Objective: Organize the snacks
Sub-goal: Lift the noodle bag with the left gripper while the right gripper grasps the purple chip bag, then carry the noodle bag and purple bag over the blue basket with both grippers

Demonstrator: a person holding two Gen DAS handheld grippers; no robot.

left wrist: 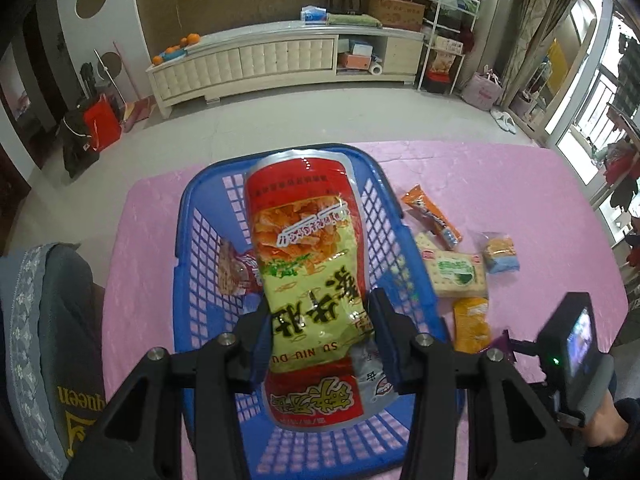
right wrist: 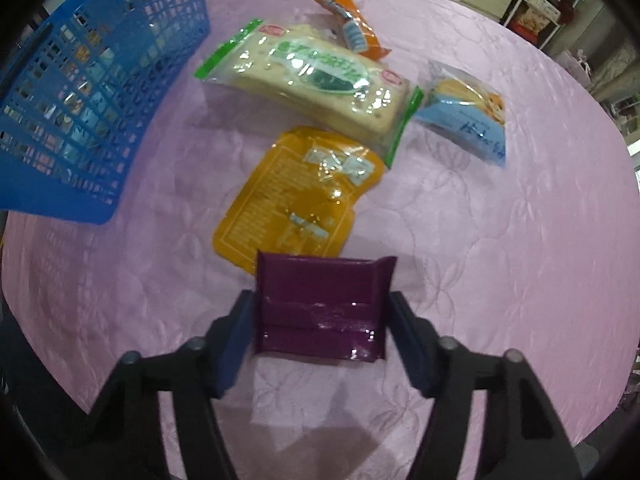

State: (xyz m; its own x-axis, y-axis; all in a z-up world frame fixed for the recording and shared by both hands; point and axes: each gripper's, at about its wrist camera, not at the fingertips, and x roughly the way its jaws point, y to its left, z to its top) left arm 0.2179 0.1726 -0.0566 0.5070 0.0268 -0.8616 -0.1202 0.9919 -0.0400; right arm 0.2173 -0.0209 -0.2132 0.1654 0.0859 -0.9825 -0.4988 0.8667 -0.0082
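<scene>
My left gripper (left wrist: 320, 316) is shut on a big red and yellow chip bag (left wrist: 308, 264) and holds it over the blue basket (left wrist: 192, 240), which holds a small red packet (left wrist: 236, 272). My right gripper (right wrist: 320, 312) is shut on a purple packet (right wrist: 320, 308) just above the pink tablecloth. In front of it lie a yellow pouch (right wrist: 296, 196), a green-edged cracker pack (right wrist: 312, 80), an orange snack stick (right wrist: 348, 20) and a blue and orange packet (right wrist: 468, 116). The basket's wall (right wrist: 88, 80) stands to the left.
The pink-covered table (left wrist: 500, 184) ends at a grey floor beyond. A long white cabinet (left wrist: 280, 60) stands at the far wall. A grey cushion (left wrist: 48, 340) sits at the table's left edge. The right gripper's body (left wrist: 568, 344) shows at the lower right.
</scene>
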